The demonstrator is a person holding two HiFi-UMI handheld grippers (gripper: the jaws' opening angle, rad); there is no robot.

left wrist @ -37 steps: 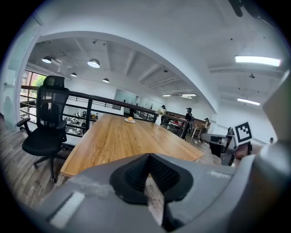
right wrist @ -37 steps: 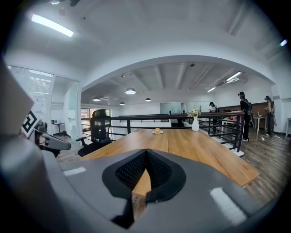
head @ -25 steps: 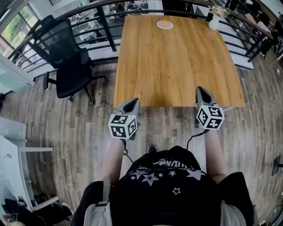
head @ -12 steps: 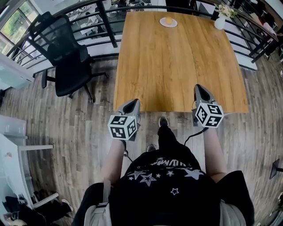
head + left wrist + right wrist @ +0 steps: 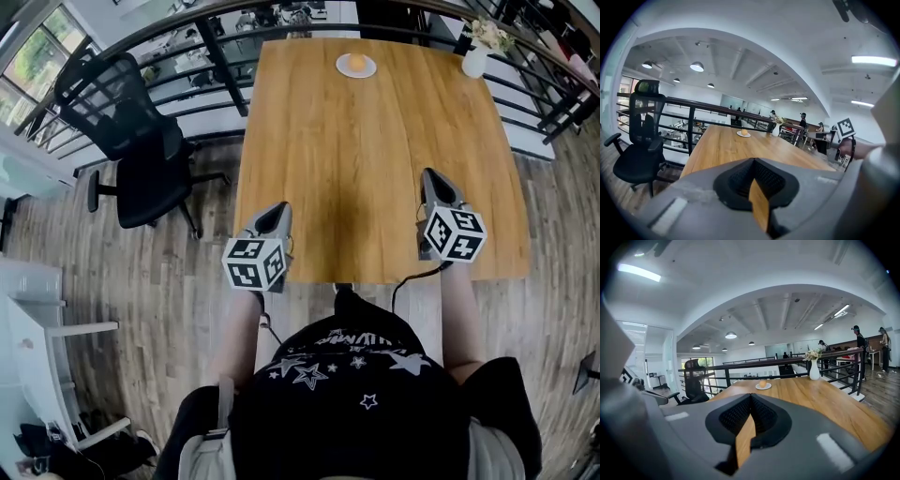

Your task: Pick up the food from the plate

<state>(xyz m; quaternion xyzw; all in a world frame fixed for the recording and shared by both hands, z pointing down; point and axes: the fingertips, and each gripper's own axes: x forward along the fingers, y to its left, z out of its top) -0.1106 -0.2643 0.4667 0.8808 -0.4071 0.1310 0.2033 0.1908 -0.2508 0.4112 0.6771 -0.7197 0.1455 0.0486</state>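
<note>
Indoors, wooden table (image 5: 375,159), railing (image 5: 223,64) beyond, office chair (image 5: 141,155) beside, left gripper (image 5: 275,212), right gripper (image 5: 432,177) both closed empty.

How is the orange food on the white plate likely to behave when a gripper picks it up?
The food looks round, so it may roll on the plate if it is nudged off-centre. It is small beside the plate, so it is probably light. Whether it is soft or firm cannot be told from this far away.

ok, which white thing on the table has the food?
The flat plate at the middle of the far edge, carrying the orange food; the other, a tall vase at the far right corner, holds flowers.
</note>
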